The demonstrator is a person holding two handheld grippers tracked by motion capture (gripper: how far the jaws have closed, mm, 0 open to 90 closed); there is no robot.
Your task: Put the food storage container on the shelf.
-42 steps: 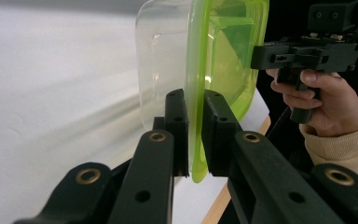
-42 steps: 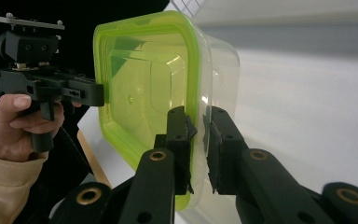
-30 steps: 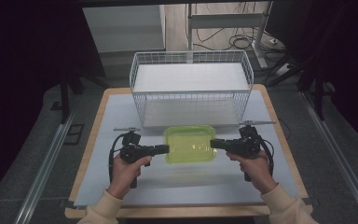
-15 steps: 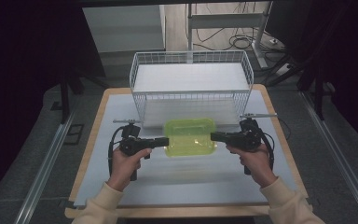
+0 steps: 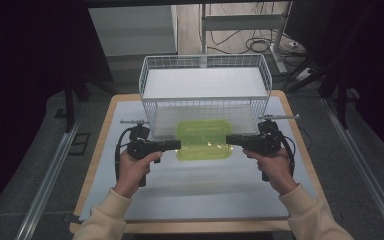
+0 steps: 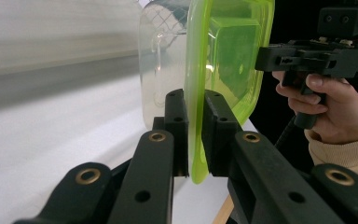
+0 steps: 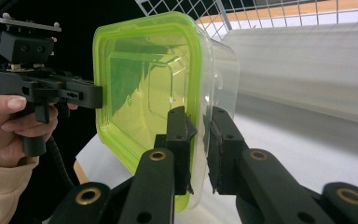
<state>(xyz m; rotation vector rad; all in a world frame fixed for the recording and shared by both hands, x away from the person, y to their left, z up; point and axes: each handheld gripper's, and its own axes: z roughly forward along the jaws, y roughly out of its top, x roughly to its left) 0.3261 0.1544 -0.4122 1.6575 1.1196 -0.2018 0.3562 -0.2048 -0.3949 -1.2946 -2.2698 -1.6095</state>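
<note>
Since a second ago you have carried the lidded container (image 5: 204, 140) forward, and it now sits right up against the front wall of the white wire basket (image 5: 205, 82). Your left gripper (image 5: 176, 145) is clamped on the container's left rim, your right gripper (image 5: 230, 139) on its right rim (each pair of jaws pinches the lime-green lid (image 6: 200, 84) edge together with the clear tub (image 7: 221, 70) beneath). Count it up: one container, one lid, one basket, two grippers, two hands. Your left hand (image 5: 132, 167) and right hand (image 5: 275, 167) wrap the grips over the pale table mat (image 5: 195, 195).
</note>
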